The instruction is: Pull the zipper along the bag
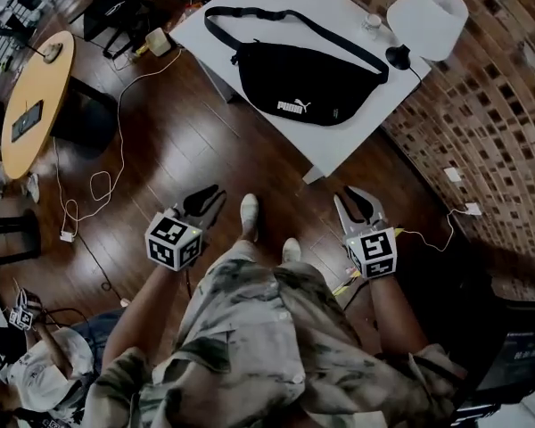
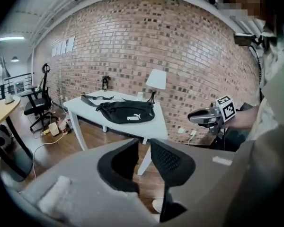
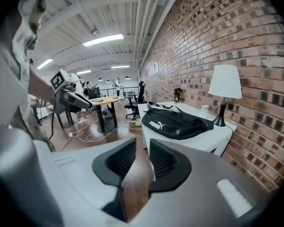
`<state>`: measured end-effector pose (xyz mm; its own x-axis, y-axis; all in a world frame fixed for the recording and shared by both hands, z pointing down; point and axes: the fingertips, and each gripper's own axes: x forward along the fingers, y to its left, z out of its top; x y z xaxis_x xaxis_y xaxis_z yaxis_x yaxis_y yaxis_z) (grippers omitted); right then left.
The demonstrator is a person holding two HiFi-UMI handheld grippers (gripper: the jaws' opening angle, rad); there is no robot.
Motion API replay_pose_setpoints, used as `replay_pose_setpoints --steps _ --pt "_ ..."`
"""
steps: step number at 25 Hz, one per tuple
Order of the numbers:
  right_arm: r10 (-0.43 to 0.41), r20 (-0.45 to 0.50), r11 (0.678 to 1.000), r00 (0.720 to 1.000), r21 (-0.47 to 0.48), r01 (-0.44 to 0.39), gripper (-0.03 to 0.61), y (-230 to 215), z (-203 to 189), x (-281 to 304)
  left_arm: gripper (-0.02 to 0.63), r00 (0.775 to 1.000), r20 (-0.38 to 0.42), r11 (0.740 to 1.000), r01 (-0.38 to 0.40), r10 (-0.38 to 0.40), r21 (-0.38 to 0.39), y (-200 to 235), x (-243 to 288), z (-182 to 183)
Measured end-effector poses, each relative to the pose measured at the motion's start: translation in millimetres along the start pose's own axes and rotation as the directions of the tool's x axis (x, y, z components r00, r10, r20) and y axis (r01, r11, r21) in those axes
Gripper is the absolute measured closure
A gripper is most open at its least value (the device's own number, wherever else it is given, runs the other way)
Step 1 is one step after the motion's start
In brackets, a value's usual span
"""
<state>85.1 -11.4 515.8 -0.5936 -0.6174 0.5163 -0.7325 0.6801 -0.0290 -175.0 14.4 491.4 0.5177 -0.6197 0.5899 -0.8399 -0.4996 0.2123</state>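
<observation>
The dark wood floor point(image 1: 187, 150) fills most of the head view, with a brick wall point(image 1: 504, 132) along the right side. A white table point(image 1: 321, 145) stands against that wall. A round wooden table point(image 1: 36, 96) stands far off to the left. The person point(image 1: 267, 346) stands on the floor, well back from the white table.

The black bag point(image 1: 308, 83) lies flat on the white table, with its long strap point(image 1: 285, 16) stretched out behind it. A white lamp point(image 1: 426, 7) stands on the table's far corner, near the bag.

The left gripper point(image 1: 209, 194) hangs low in front of the person. Its jaws are a little apart and hold nothing. The right gripper point(image 1: 352, 199) is low too. Its jaws show a small gap and hold nothing. Both are far from the bag.
</observation>
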Motion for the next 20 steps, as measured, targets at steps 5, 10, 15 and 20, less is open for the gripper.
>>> replay_pose_setpoints --steps 5,10,15,20 --pt "0.034 0.056 0.996 0.998 -0.081 -0.029 0.488 56 16 -46 0.532 0.998 0.024 0.99 0.063 -0.066 0.123 -63 -59 -4" --pt "0.06 0.091 0.994 0.994 -0.092 -0.052 0.494 123 24 -79 0.533 0.979 0.093 0.973 0.162 -0.179 0.165 -114 -105 -11" --pt "0.08 0.111 0.992 0.991 -0.105 -0.068 0.497 214 31 -102 0.534 0.958 0.164 0.963 0.204 -0.233 0.174 -127 -176 -41" --pt "0.07 0.147 0.995 0.987 -0.083 -0.058 0.5 316 37 -128 0.549 0.935 0.23 0.961 0.247 -0.27 0.125 -115 -258 -89"
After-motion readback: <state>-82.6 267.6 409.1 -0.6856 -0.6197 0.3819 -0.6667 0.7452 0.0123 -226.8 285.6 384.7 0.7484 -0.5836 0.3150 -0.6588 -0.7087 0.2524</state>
